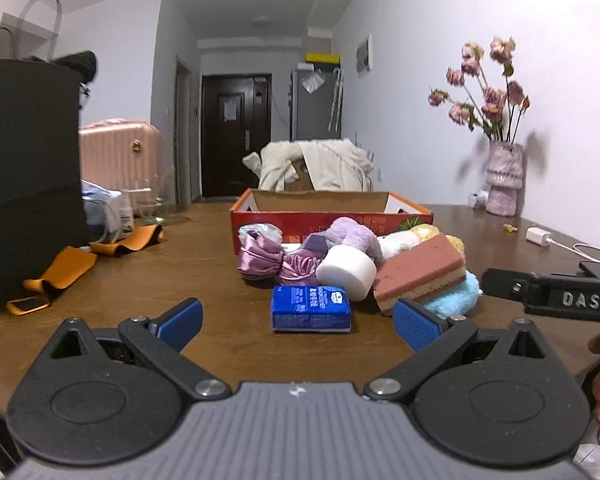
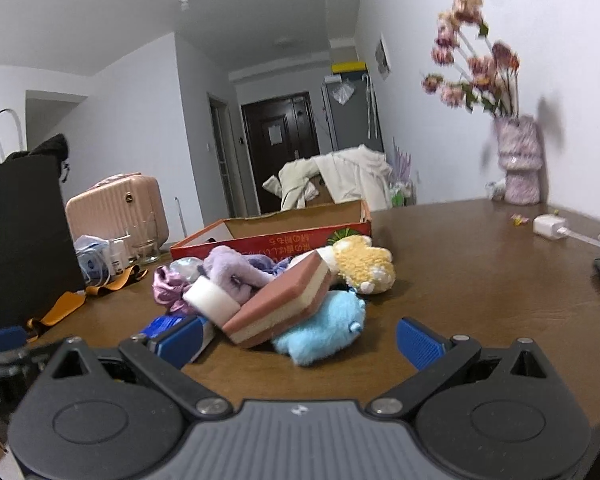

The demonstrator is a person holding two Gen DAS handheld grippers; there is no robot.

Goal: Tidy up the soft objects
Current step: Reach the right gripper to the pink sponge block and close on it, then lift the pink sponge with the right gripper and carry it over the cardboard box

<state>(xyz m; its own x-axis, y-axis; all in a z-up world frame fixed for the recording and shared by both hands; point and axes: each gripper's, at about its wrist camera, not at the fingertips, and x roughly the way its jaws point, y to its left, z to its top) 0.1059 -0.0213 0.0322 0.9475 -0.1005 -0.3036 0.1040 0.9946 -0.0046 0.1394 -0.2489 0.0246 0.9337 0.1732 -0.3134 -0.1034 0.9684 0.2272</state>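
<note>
Left wrist view: left gripper (image 1: 298, 322) low over the brown table (image 1: 204, 264), blue fingers (image 1: 414, 324) spread wide, holding nothing. Small blue pack (image 1: 311, 309) flat on the table between the fingers, just ahead. Behind the pack, a pile of soft things: white round sponge (image 1: 346, 273), pink and cream sponge (image 1: 420, 276) tilted up, light blue fluffy toy (image 1: 456, 298) under that sponge, purple fluffy toy (image 1: 356, 236), shiny purple cloth (image 1: 260, 258). Red box (image 1: 328, 220) right behind the pile, open on top. Vase of pink flowers (image 1: 504, 178) far to the right of the box, by the wall.

Right wrist view: right gripper (image 2: 300, 340) near the table too, fingers (image 2: 418, 342) spread wide, empty. Light blue fluffy toy (image 2: 324, 326) right in front, between the fingers. Pink and cream sponge (image 2: 280, 304) leaning on top of it. Yellow fluffy toy (image 2: 364, 264) behind the sponge, just beside the red box (image 2: 276, 240). White round sponge (image 2: 212, 300) to the left of the pink sponge.
</note>
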